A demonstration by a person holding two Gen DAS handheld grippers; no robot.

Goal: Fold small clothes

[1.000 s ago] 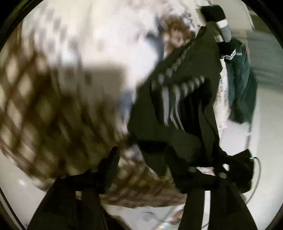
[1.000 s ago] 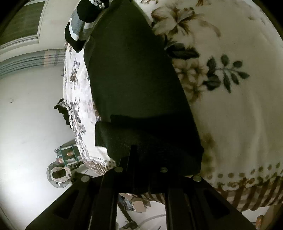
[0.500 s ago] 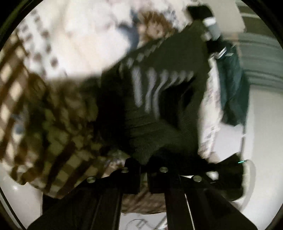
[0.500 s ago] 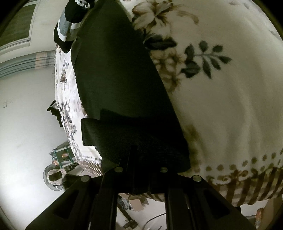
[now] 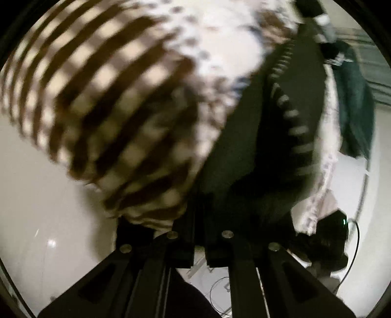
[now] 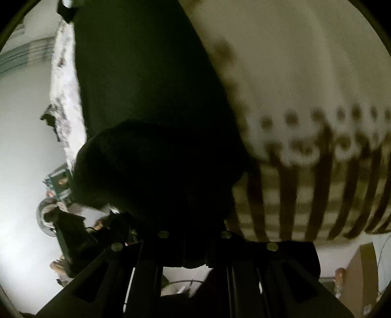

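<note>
A dark green garment (image 5: 264,137) with a row of pale stripes lies on a floral blanket (image 5: 220,36) with a brown checked border. My left gripper (image 5: 200,195) is shut on the garment's near edge. In the right wrist view the same dark garment (image 6: 146,85) fills the middle, and my right gripper (image 6: 195,234) is shut on its bunched near edge. Both views are blurred by motion. The fingertips are hidden in the dark cloth.
A teal cloth (image 5: 354,110) hangs off the bed's far side. A black striped item (image 5: 322,22) lies at the garment's far end. White floor (image 6: 22,122) lies to the left, with a small fan (image 6: 46,215) and clutter. A cardboard box (image 6: 361,271) stands at lower right.
My left gripper was open a second ago and has shut on the garment's edge. Both grippers have pulled the garment back toward the blanket's checked border.
</note>
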